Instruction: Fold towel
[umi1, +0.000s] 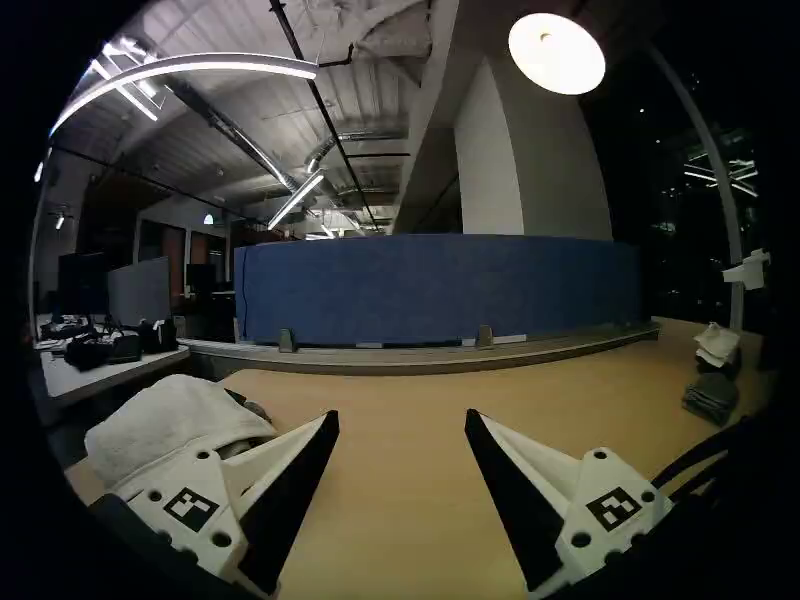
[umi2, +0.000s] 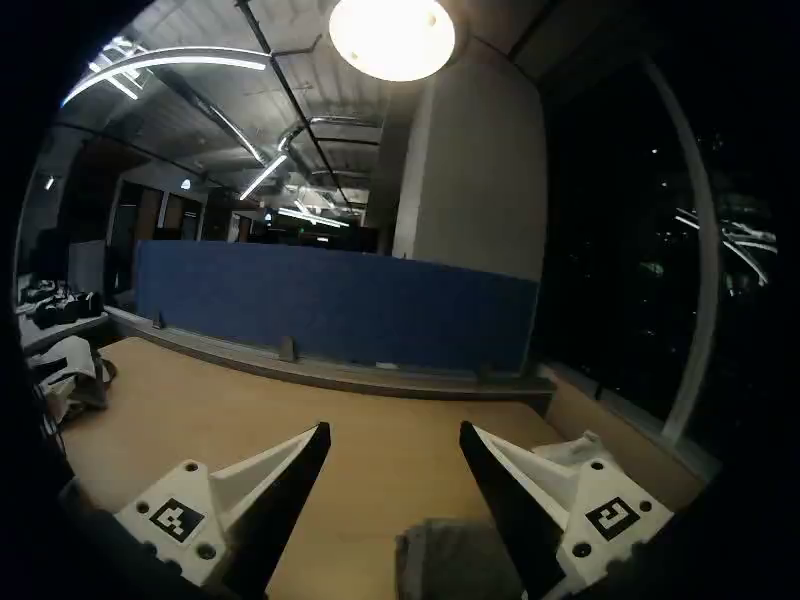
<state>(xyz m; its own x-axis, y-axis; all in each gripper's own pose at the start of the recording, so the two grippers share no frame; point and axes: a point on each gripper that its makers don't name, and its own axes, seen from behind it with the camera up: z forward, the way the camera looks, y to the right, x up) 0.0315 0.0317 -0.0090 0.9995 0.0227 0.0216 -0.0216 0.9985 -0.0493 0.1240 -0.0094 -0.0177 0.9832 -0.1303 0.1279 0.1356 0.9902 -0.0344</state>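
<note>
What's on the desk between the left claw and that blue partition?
Nothing: in the left gripper view, bare wooden desk runs from the open left gripper to the blue partition.

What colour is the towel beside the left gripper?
The towel is white, best seen in the left gripper view.

The worktop (umi1: 400, 450) is a pale wooden surface with a blue partition (umi1: 440, 288) along its far edge. In the left gripper view a heaped white towel (umi1: 170, 420) lies at its left end. At its right end sits a folded grey stack (umi1: 712, 395), with a white cloth (umi1: 718, 343) just behind it. In the right gripper view a grey cloth (umi2: 445, 555) lies near the front edge.
</note>
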